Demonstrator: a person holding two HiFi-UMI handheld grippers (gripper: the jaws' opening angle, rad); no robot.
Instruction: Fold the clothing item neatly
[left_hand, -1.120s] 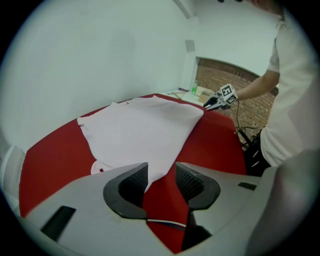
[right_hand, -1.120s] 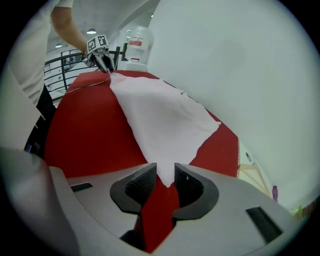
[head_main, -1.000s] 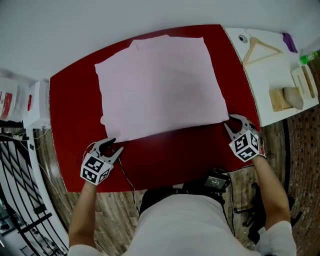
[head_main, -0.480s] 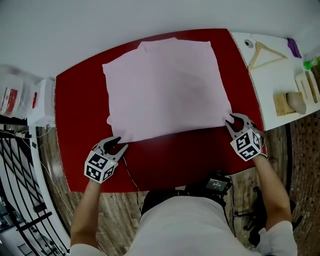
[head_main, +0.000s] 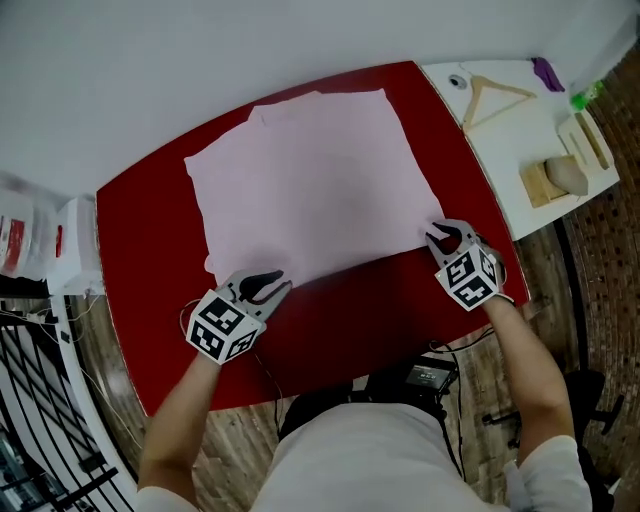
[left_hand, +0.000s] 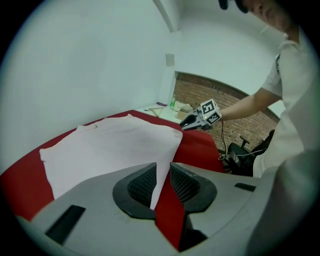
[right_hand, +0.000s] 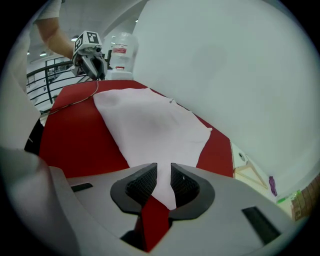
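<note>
My right gripper (head_main: 447, 237) is clamped on the corner of the pink garment (head_main: 310, 180), my left gripper (head_main: 268, 286) has just been closing onto the hem between its jaws, and the rest lies flat ahead on the red table (head_main: 350, 320), presumably so both corners lift together.

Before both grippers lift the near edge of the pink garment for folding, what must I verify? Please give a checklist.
1. Left gripper at the garment's near edge: ok; its jaws have just been closing, with the edge between them.
2. Right gripper at the near right corner, garment between its jaws: ok.
3. Firm grip on the garment: cannot tell; a narrow gap shows at both.
4. Garment flat on the red table: ok.
5. Nothing lying on the garment: ok.
</note>
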